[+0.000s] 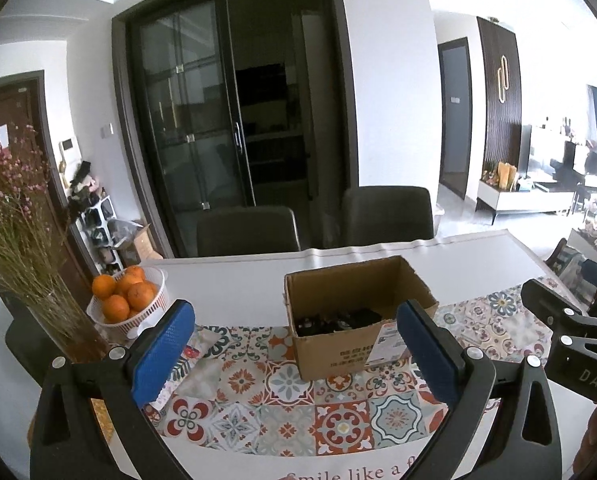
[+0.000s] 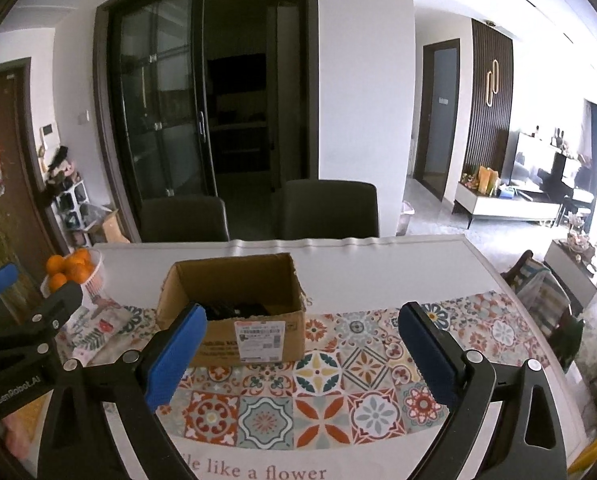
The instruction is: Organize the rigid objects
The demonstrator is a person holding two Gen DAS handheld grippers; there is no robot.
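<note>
- The cardboard box (image 1: 360, 312) stands open-topped on the patterned tablecloth (image 1: 282, 412), a white shipping label (image 2: 259, 339) on its near side.
- Inside the box lie dark objects (image 2: 234, 310) (too shadowed to name), low against the near wall.
- The left gripper (image 1: 298, 350) hangs in front of the box, its blue pads (image 1: 160, 354) spread wide with nothing between them.
- The right gripper (image 2: 302, 354) hangs in front and to the right of the box, jaws likewise wide and empty.
- A white basket (image 1: 154, 310) of oranges (image 1: 116, 306) sits left of the box, well apart from it.
- A glass vase (image 1: 64, 328) of dried flowers stands just left of the basket.
- Two dark chairs (image 1: 248, 230) stand behind the box, at the table's far edge.
</note>
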